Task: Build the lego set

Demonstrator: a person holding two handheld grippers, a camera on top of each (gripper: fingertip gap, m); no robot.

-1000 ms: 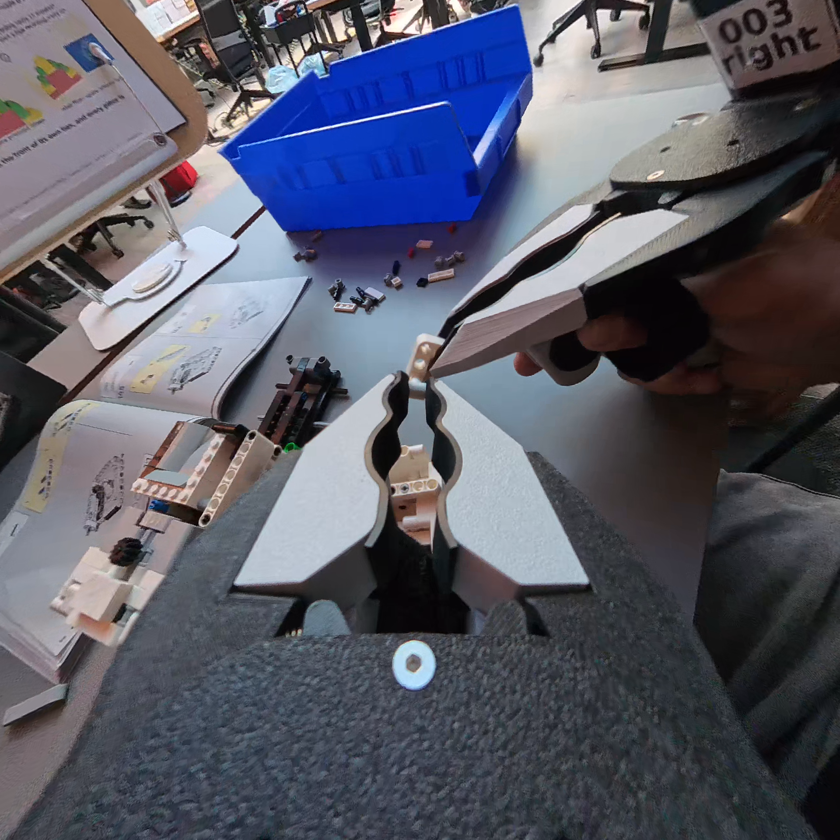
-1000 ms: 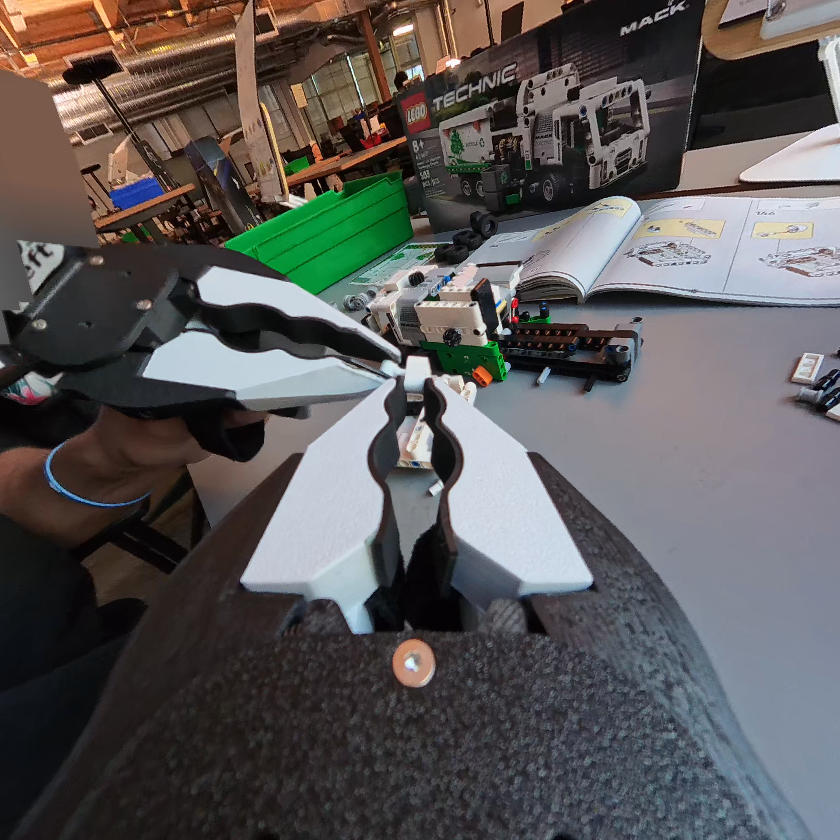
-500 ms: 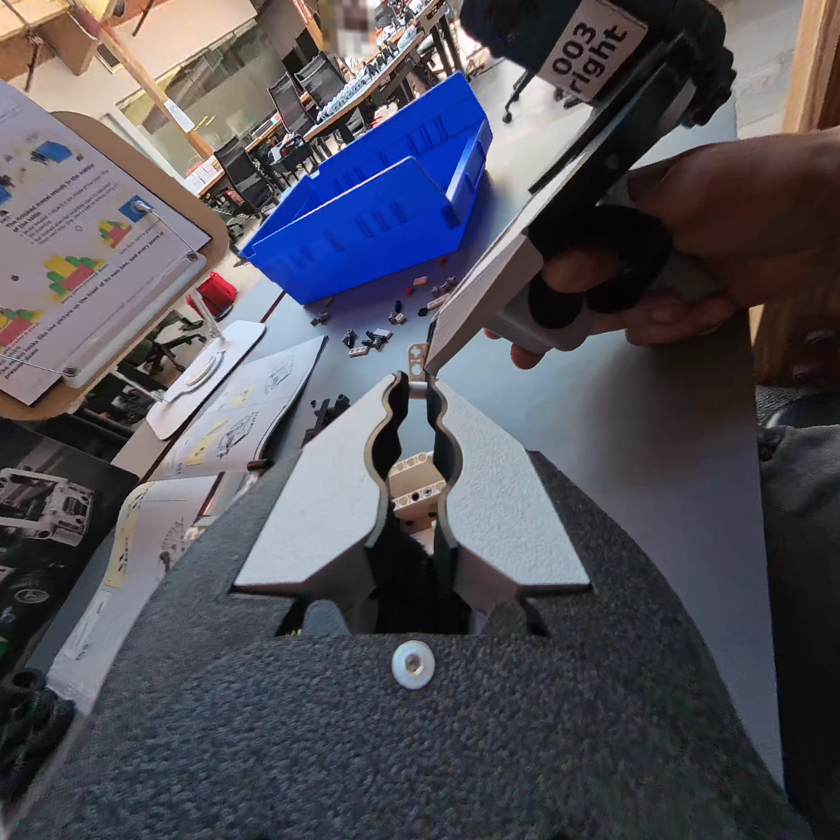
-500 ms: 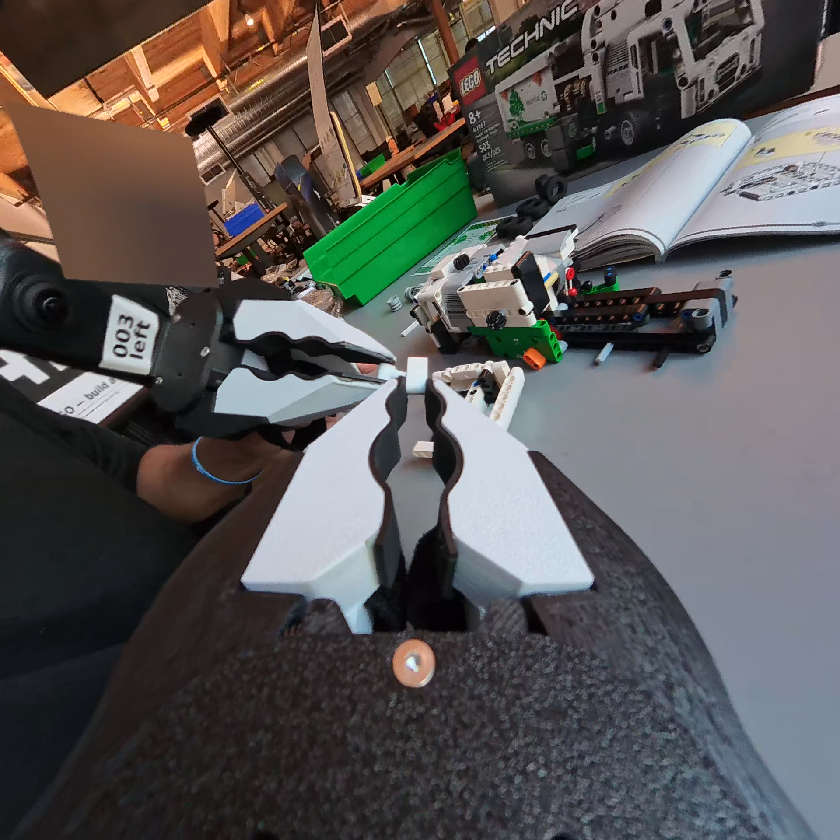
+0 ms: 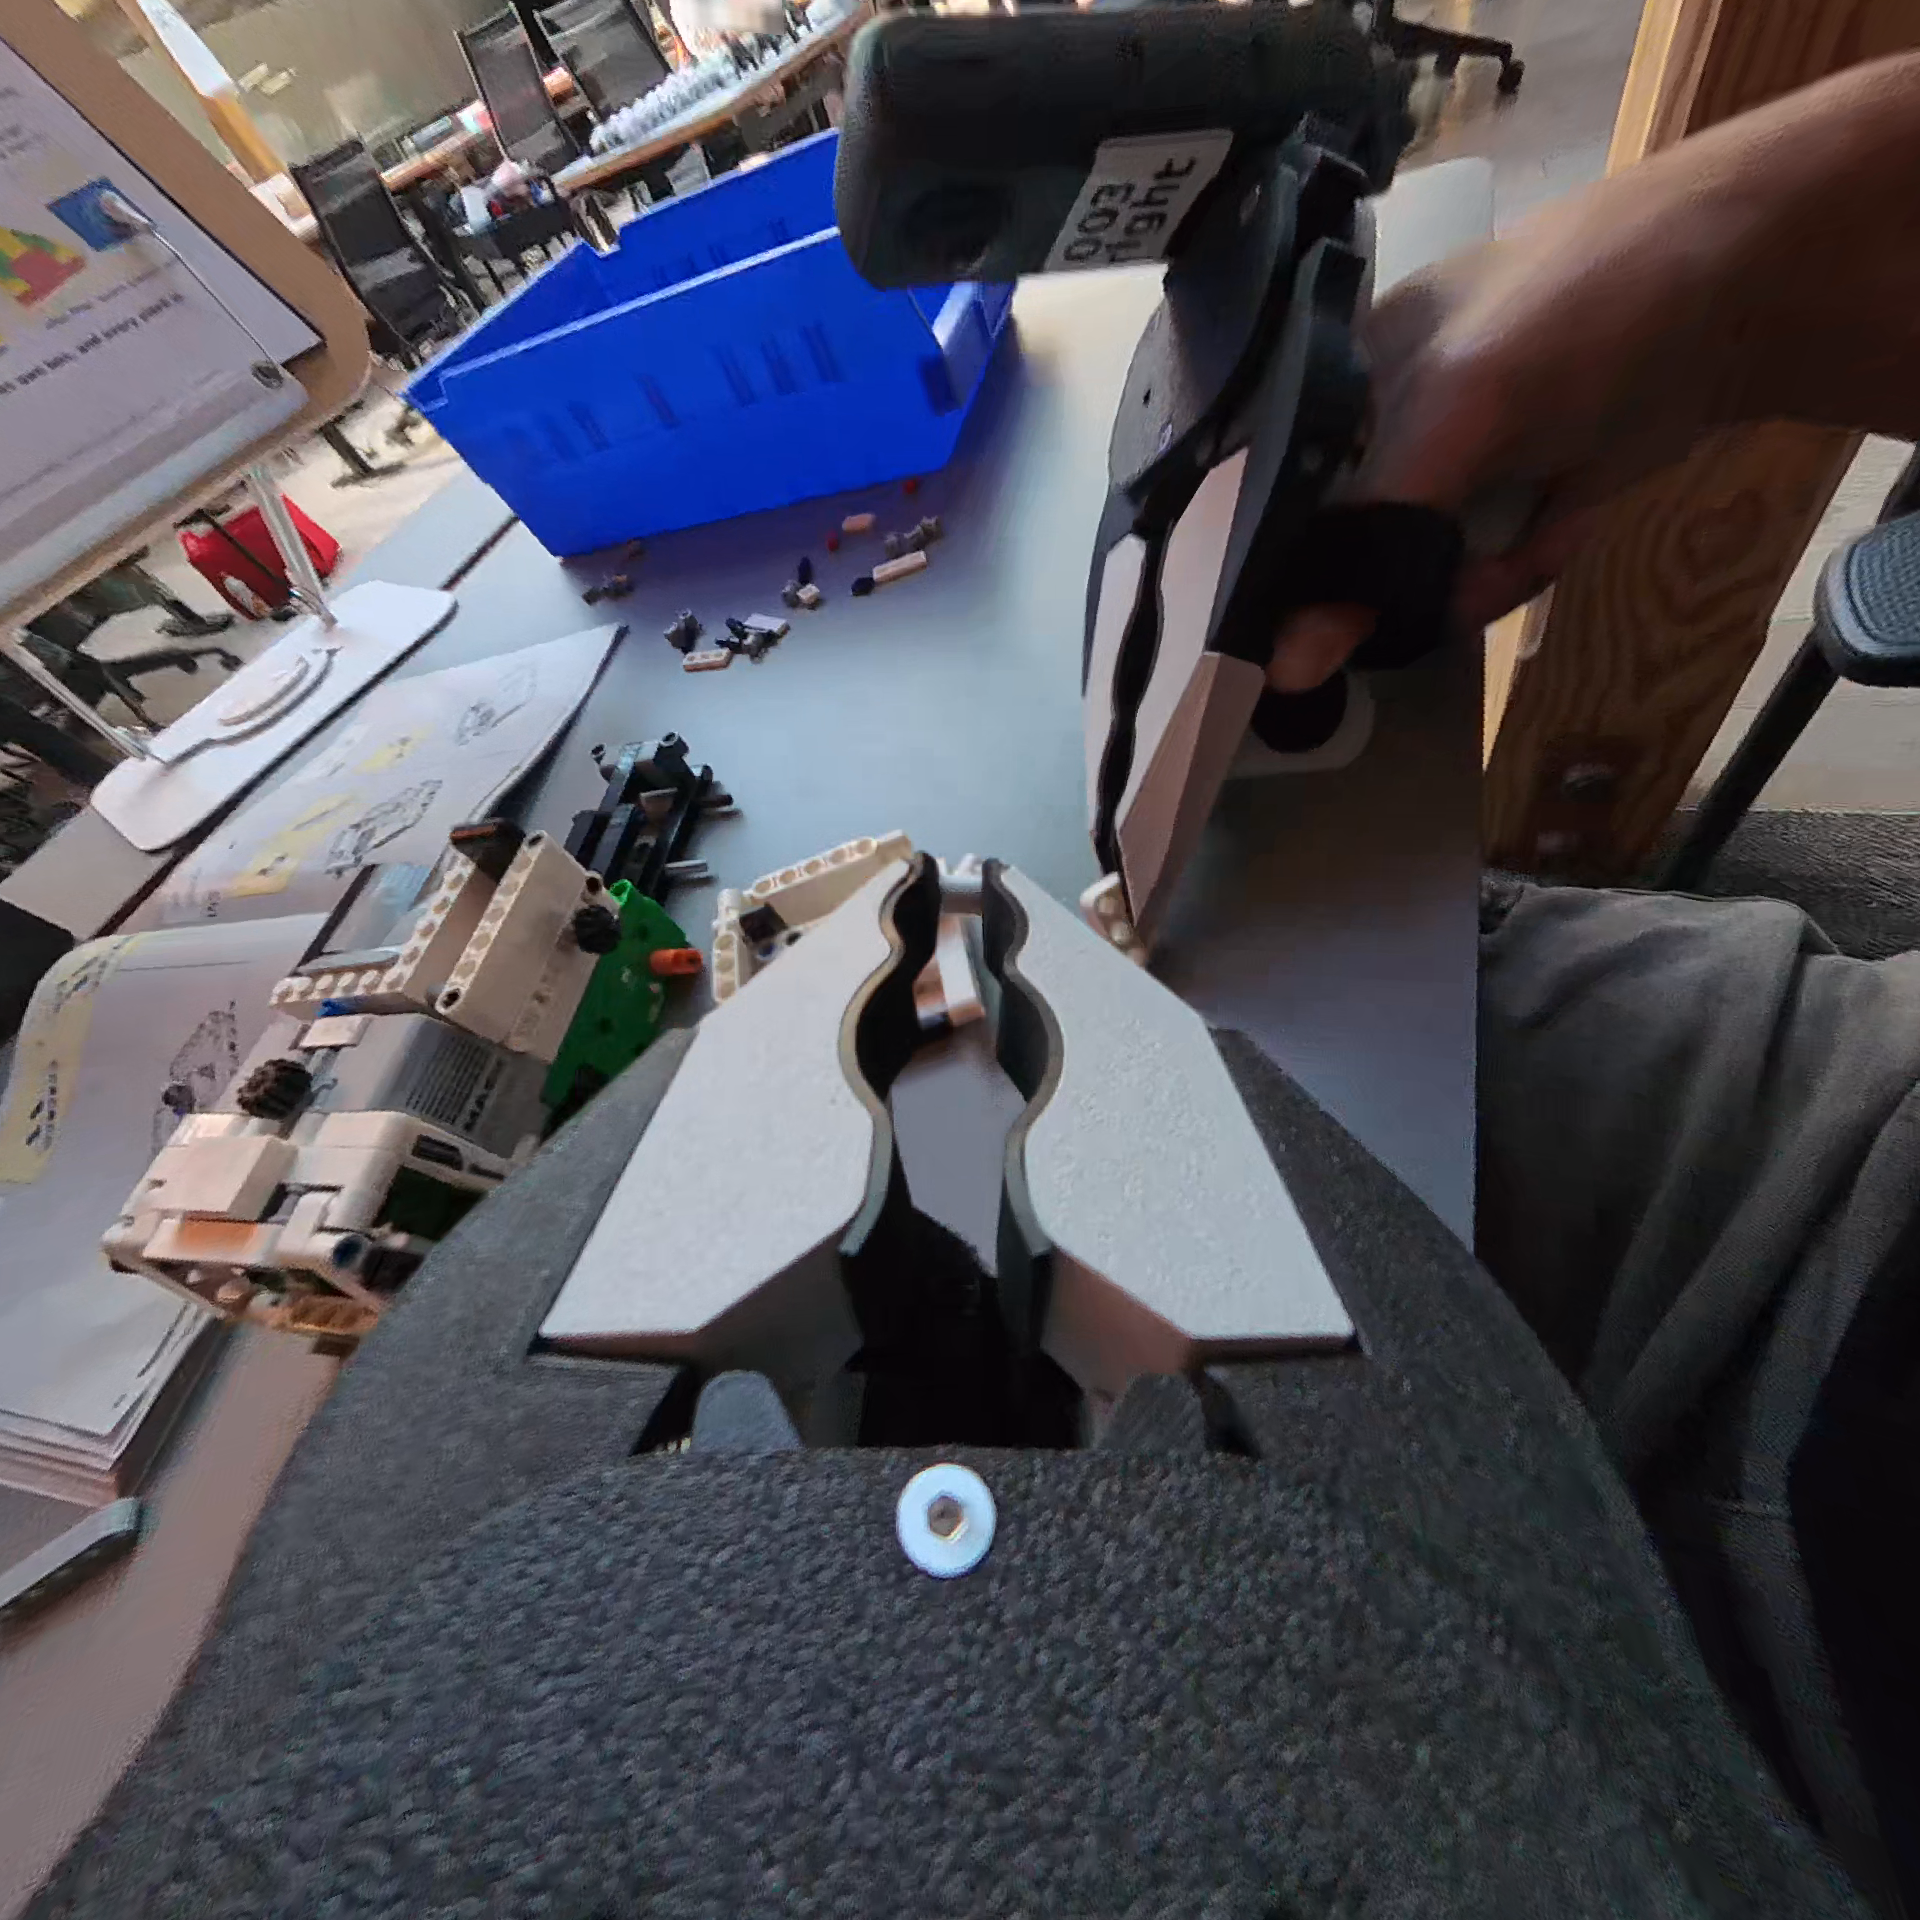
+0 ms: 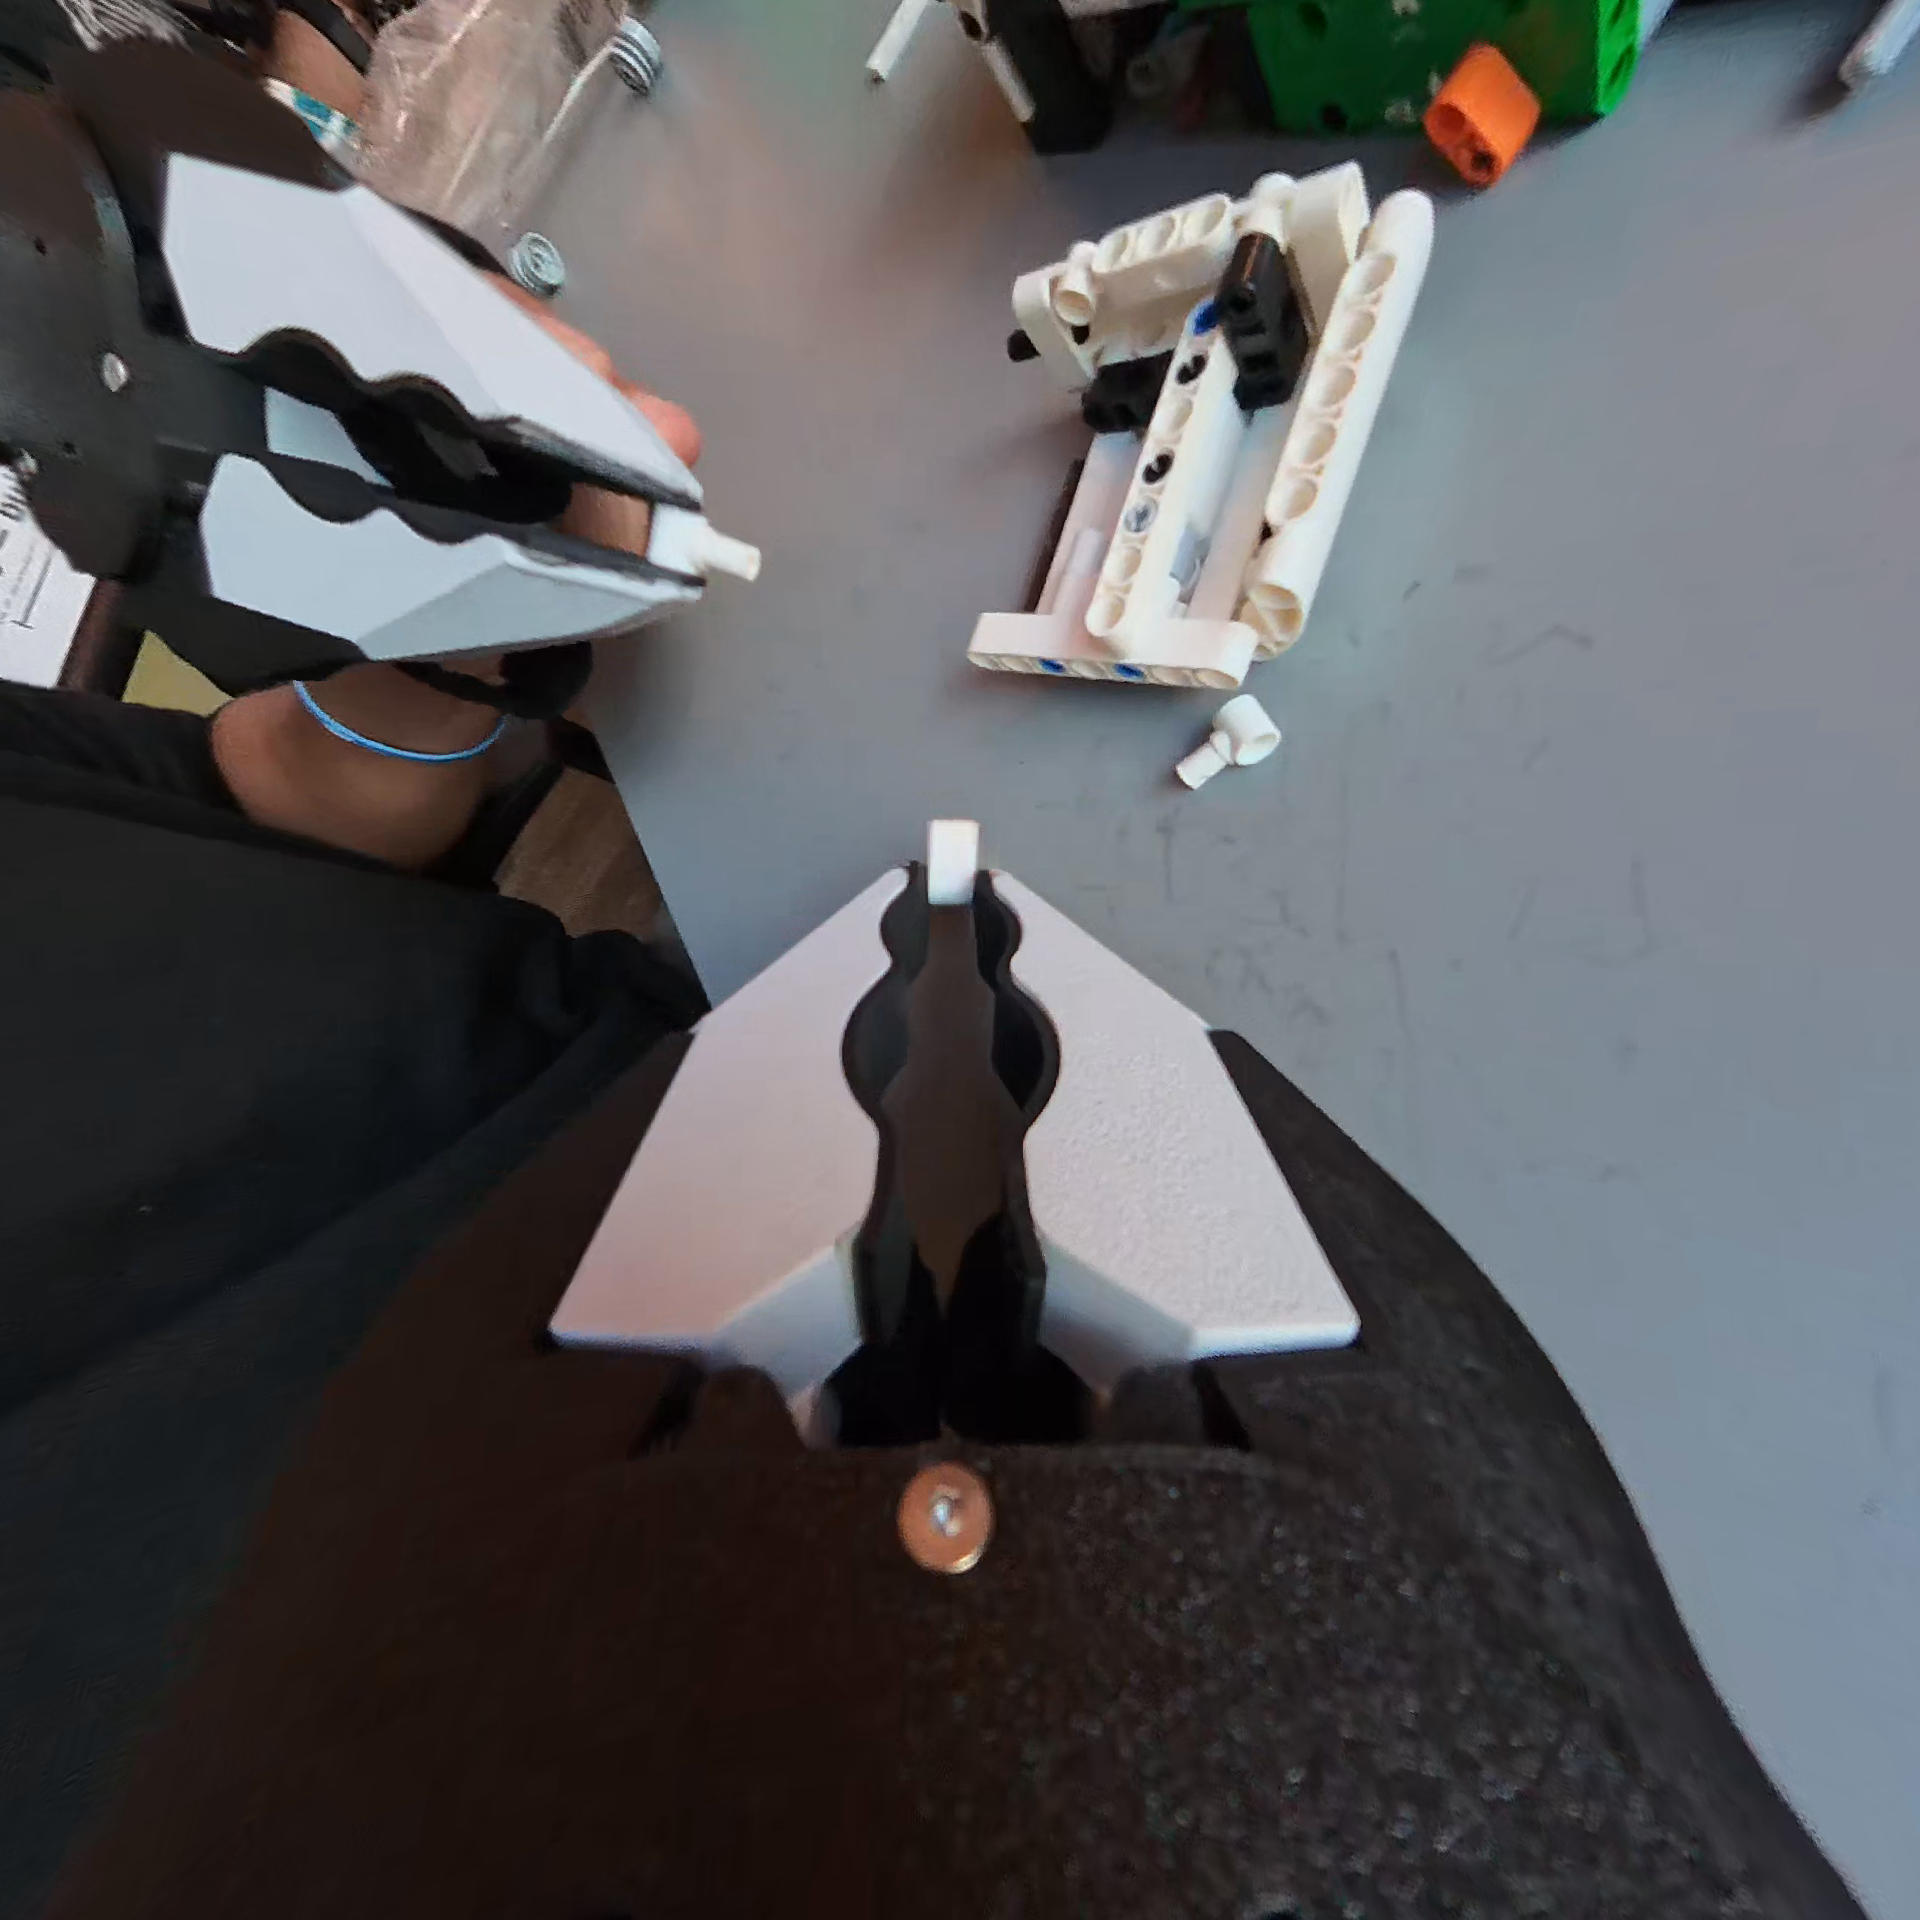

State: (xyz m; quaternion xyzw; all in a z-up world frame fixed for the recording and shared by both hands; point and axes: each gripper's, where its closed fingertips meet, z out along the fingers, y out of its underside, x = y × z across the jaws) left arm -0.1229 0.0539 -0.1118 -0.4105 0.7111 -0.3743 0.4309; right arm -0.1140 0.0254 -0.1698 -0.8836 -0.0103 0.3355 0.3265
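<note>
My left gripper [image 5: 958, 878] is shut on a small white pin, which shows clearly at its tips in the right wrist view [image 6: 717, 556]. My right gripper [image 6: 953, 883] is shut on a small white connector [image 6: 953, 860] and points down at the grey table; in the left wrist view it [image 5: 1117, 909] hangs upright just right of my left tips. The two grippers are apart. A white beam subassembly [image 6: 1195, 447] lies on the table ahead of both, with a loose white connector [image 6: 1231, 738] beside it. The partly built truck [image 5: 364, 1091] stands to the left.
A blue bin [image 5: 707, 384] stands at the back with several small loose parts [image 5: 790, 603] in front of it. A black frame [image 5: 649, 800] and an open manual [image 5: 364, 769] lie left of centre. A green block [image 6: 1434, 52] and an orange piece [image 6: 1481, 114] sit beyond the subassembly. The gap from one gripper's tips to the other's is roughly 7 cm.
The two grippers' tips met around a white piece; now they have drawn apart, each holding a white piece. The right gripper has tipped to point down at the table.
</note>
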